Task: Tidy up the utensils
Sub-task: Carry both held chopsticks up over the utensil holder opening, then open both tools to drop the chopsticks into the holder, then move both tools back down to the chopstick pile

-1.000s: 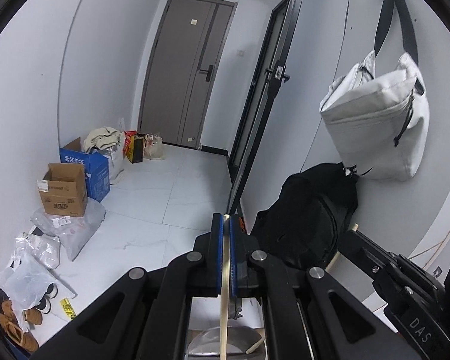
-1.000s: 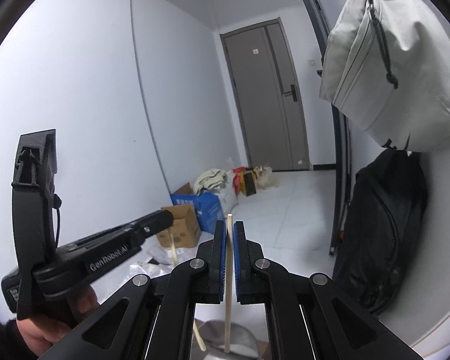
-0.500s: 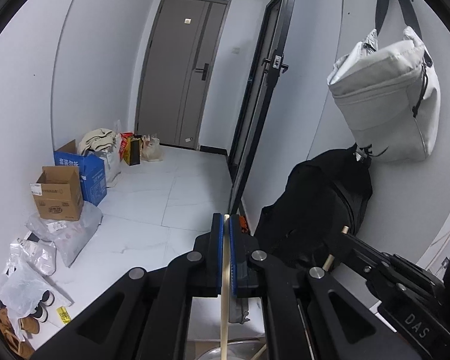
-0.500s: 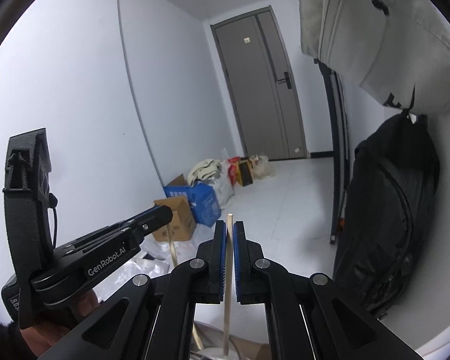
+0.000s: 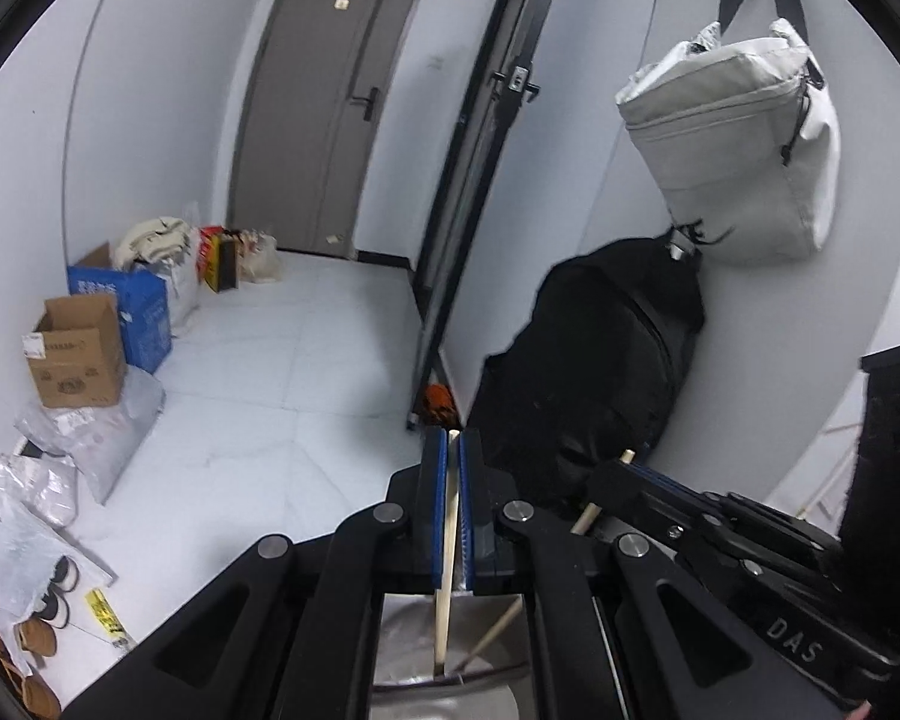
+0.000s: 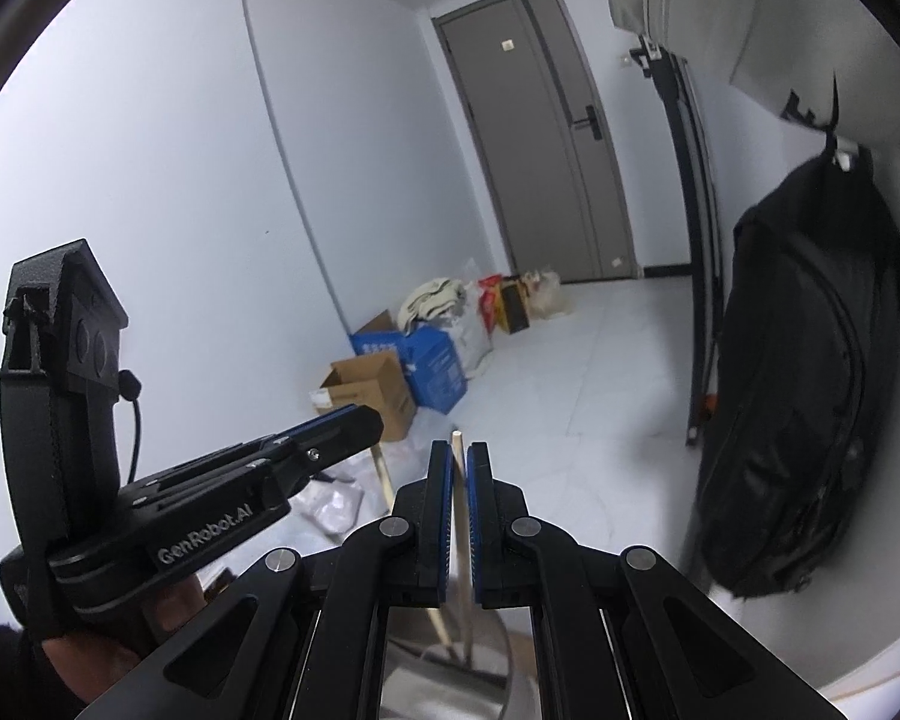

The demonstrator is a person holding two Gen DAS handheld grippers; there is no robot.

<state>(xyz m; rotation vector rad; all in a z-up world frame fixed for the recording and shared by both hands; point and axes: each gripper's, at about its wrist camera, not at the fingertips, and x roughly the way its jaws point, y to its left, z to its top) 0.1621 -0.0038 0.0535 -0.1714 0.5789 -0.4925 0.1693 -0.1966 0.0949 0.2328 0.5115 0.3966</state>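
Your left gripper (image 5: 453, 450) and right gripper (image 6: 459, 462) each pinch one upright chopstick (image 5: 448, 552), tips over the metal container (image 5: 450, 693) for dropping.

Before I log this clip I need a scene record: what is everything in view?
Chopsticks: two, pale wood, one in the left gripper, one in the right
Metal container: one, silver, below both grippers
Door: one, grey, far end
Backpack: one, black, against right wall
Bag: one, light grey, hanging above backpack
Cardboard box: one, brown, left wall
Blue box: one, behind it
Left gripper: black, blue pads, shut
Right gripper: black, shut
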